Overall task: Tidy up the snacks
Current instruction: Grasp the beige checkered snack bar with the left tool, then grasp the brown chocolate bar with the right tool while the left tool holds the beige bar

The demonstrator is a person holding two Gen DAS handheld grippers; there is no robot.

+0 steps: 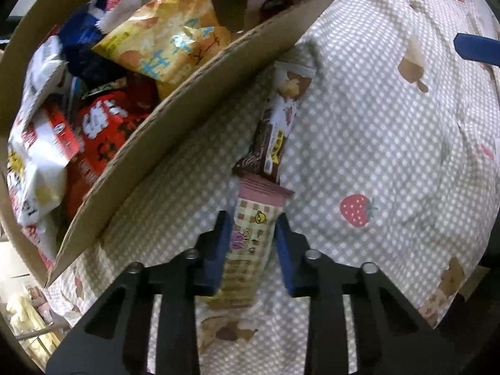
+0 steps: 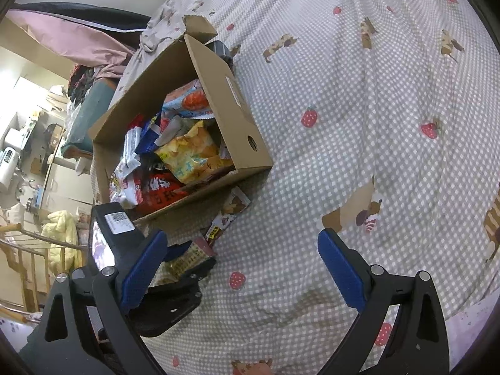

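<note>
The left gripper (image 1: 251, 243) is clamped on a beige checked snack packet (image 1: 250, 243), its 2 blue pads pressing the packet's sides just above the checked bedspread (image 1: 375, 143). In the right wrist view the same packet (image 2: 187, 259) shows between the left gripper's pads, low over the bed.

The right gripper (image 2: 240, 268) hangs with its jaws spread wide and nothing between them, over bare bedspread (image 2: 343, 109) printed with strawberries and bears.

Just beyond the held packet lies a brown snack bar (image 1: 275, 131), flat on the bedspread, its far end beside the outer wall of the cardboard box (image 1: 193, 93). From the right wrist the bar (image 2: 229, 212) sits just beside the box's near corner.

The cardboard box (image 2: 231, 100) stands open on the bed, flaps up, and is crowded with snacks: a yellow chip bag (image 1: 168, 40) on top near the near wall, a red bag (image 1: 103, 131) below it, white and red packets (image 1: 34, 143) at the left end, a dark blue wrapper (image 1: 81, 47) behind, and a pale blue bag with an orange picture (image 2: 190, 101) toward the far side.
</note>
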